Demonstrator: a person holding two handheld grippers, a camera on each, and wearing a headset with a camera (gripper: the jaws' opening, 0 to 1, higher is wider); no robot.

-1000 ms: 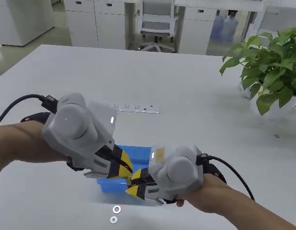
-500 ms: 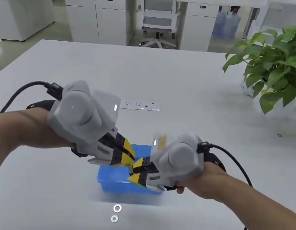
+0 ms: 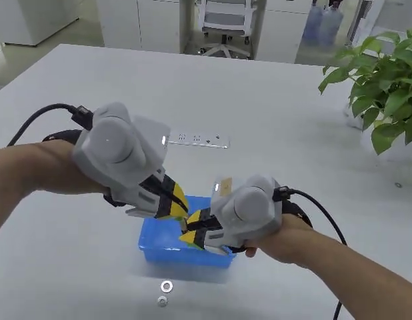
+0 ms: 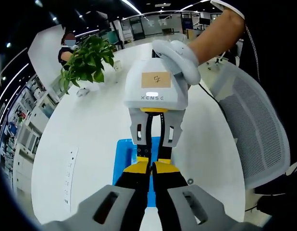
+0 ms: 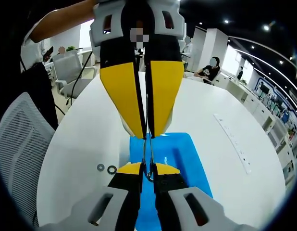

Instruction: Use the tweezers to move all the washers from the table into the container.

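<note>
A blue container (image 3: 159, 251) stands on the white table, and both grippers meet tip to tip above it. My left gripper (image 3: 181, 210) comes in from the left and my right gripper (image 3: 193, 233) from the right. The thin metal tweezers (image 5: 147, 151) run between the two. My right gripper (image 5: 147, 168) is shut on their near end, and my left gripper (image 5: 147, 132) is shut on the far end. In the left gripper view, my left gripper (image 4: 149, 167) faces my right gripper (image 4: 149, 150) over the container (image 4: 122, 159). Two washers (image 3: 167, 287) lie on the table in front of the container; the same washers (image 5: 106, 168) sit left of the container (image 5: 187, 149).
A white power strip (image 3: 196, 140) lies on the table beyond the container. A potted plant (image 3: 386, 87) stands at the right edge. An office chair (image 3: 223, 20) is past the far table edge. Black cables trail from both grippers.
The head camera has shifted. Both grippers stay tip to tip over the container, and the two washers lie where they were.
</note>
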